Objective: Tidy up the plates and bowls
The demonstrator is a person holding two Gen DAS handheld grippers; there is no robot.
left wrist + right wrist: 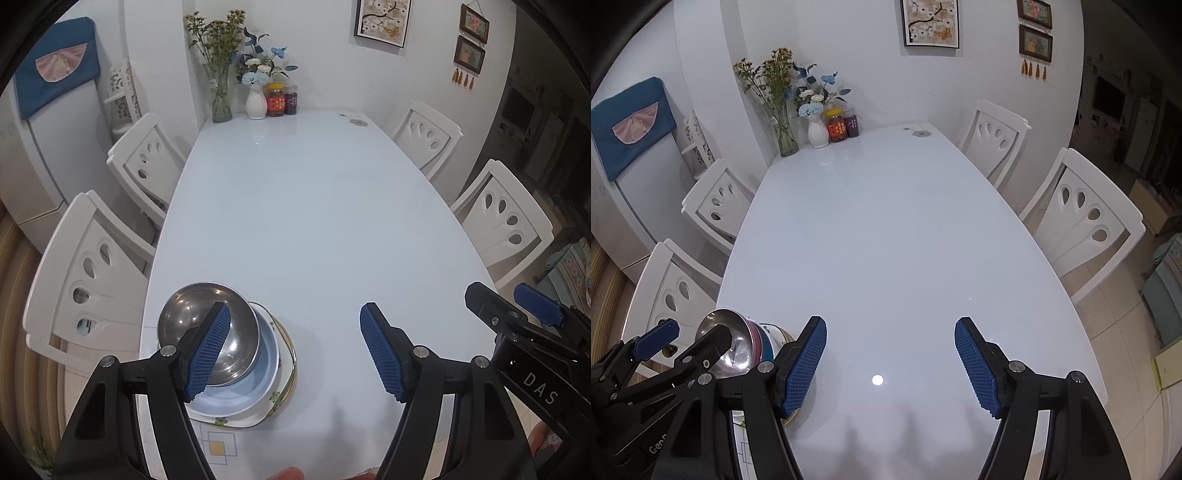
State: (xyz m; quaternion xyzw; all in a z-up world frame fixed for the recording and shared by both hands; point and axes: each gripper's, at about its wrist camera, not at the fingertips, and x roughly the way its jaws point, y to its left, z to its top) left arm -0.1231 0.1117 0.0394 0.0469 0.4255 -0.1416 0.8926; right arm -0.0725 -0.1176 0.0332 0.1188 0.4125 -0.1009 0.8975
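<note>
White dining-room worktop [314, 221]: stacking is judged done, steel bowl [207, 332] nested in blue bowl [258, 384] on plate [284, 387], both grippers' fingers held apart, empty; withdrawal seems due.

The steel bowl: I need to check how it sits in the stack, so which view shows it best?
The left wrist view: the steel bowl shows its whole inside, tilted in the blue bowl on the floral plate. The right wrist view catches only its side, partly hidden by the left gripper.
</note>
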